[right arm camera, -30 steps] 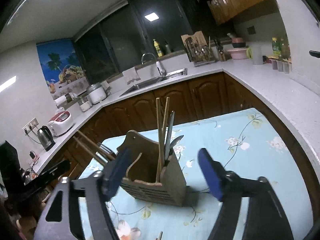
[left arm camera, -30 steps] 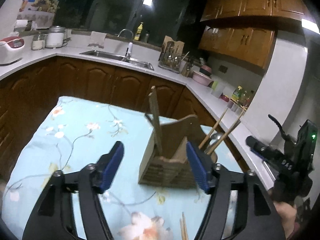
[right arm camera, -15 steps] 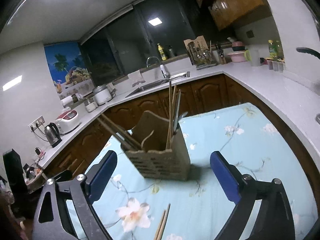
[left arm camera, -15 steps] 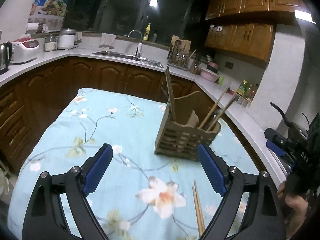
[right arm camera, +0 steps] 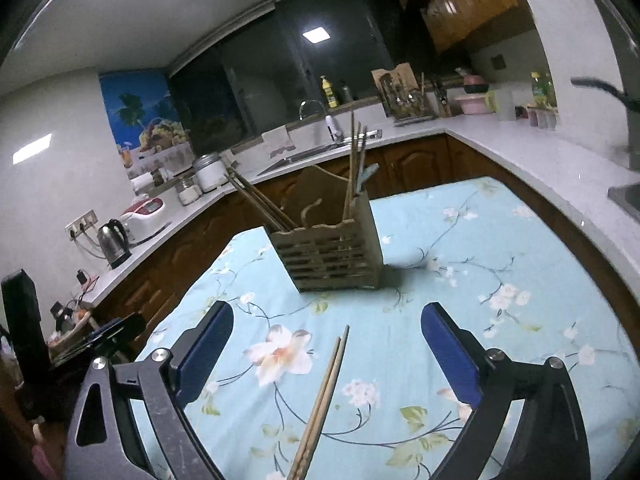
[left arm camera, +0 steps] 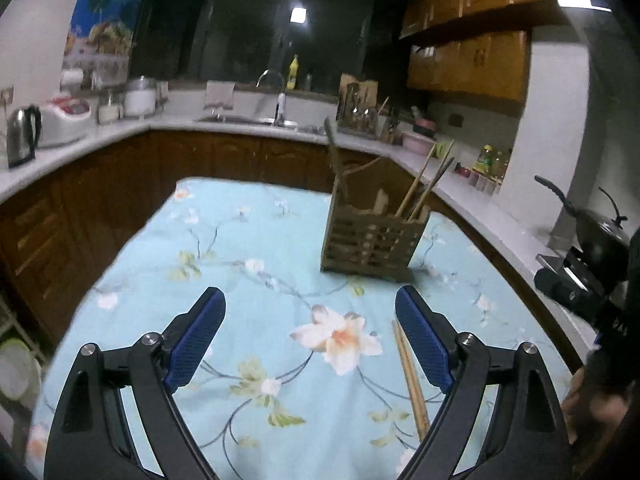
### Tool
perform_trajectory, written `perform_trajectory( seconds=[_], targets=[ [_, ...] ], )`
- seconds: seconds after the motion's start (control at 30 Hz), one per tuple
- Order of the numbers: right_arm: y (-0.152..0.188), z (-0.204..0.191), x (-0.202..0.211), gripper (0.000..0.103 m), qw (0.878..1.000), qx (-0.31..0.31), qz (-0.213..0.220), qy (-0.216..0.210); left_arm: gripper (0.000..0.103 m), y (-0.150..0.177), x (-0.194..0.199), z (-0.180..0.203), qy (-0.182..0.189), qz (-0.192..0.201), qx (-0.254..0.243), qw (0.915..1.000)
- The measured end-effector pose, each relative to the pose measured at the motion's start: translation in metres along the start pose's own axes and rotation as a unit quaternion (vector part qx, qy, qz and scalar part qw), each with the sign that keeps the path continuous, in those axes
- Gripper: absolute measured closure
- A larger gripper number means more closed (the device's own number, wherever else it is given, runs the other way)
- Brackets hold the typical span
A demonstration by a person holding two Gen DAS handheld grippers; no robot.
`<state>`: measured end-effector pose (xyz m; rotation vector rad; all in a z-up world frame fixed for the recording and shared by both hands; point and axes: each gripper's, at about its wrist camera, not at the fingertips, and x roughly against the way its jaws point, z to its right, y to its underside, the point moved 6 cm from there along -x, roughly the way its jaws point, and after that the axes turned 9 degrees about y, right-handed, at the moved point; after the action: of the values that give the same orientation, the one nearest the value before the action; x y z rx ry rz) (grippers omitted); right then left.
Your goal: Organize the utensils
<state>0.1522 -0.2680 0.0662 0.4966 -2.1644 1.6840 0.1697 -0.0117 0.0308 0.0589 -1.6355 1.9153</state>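
Two chopsticks (right arm camera: 324,396) lie on the worktop (right arm camera: 500,248), long axis pointing toward the holder (right arm camera: 332,256), nearer my right tool (right arm camera: 326,350) (both tools' fingers spread, empty) than my left tool (left arm camera: 310,338).

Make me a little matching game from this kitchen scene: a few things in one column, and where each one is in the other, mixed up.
Things:
1. loose chopsticks
2. wooden utensil holder
3. kettle
4. yellow bottle

Places:
A. on the counter beside the rice cooker
B. standing upright on the floral tablecloth
C. on the ledge behind the sink
D. lying flat on the cloth between the right gripper fingers

Pairs: 1-D, 2-B, 3-A, 4-C
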Motion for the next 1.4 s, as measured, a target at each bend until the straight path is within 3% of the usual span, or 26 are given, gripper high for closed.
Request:
perform_trajectory(
  seconds=[0.1, 0.2, 0.3, 0.37, 0.6, 0.73, 0.97, 1.13, 1.4],
  targets=[
    [-0.036, -0.01, 0.036, 0.006, 0.999, 0.017, 0.043, -0.009, 0.001, -0.024, 0.025, 0.005, 0.011, 0.042, 0.003, 0.999],
    [-0.062, -0.023, 0.079, 0.0, 0.993, 0.045, 0.109, -0.01, 0.0, -0.038, 0.049, 0.008, 0.01, 0.089, 0.0, 0.9959],
    [-0.059, -0.028, 0.103, 0.0, 0.985, 0.063, 0.164, 0.0, 0.0, -0.032, 0.059, 0.009, 0.0, 0.117, 0.001, 0.9931],
    [-0.045, -0.027, 0.102, 0.0, 0.983, 0.064, 0.174, 0.011, 0.0, -0.018, 0.062, 0.007, -0.017, 0.128, 0.008, 0.9917],
    [0.028, -0.003, 0.065, 0.0, 0.989, 0.029, 0.132, 0.058, 0.0, 0.036, 0.043, 0.01, -0.088, 0.087, -0.053, 0.9909],
    [0.047, 0.007, 0.06, 0.0, 0.991, 0.027, 0.113, 0.064, 0.0, 0.056, 0.032, 0.007, -0.1, 0.067, -0.055, 0.9912],
    [0.066, 0.028, 0.067, 0.0, 0.99, 0.023, 0.115, 0.081, 0.0, 0.077, 0.025, -0.002, -0.109, 0.048, -0.046, 0.9918],
    [0.078, 0.04, 0.067, 0.0, 0.992, 0.013, 0.093, 0.089, 0.0, 0.085, 0.024, -0.003, -0.111, 0.037, -0.042, 0.9922],
    [0.082, 0.03, 0.068, 0.0, 0.992, 0.022, 0.09, 0.084, 0.0, 0.092, 0.028, -0.004, -0.11, 0.023, -0.04, 0.9929]
  ],
)
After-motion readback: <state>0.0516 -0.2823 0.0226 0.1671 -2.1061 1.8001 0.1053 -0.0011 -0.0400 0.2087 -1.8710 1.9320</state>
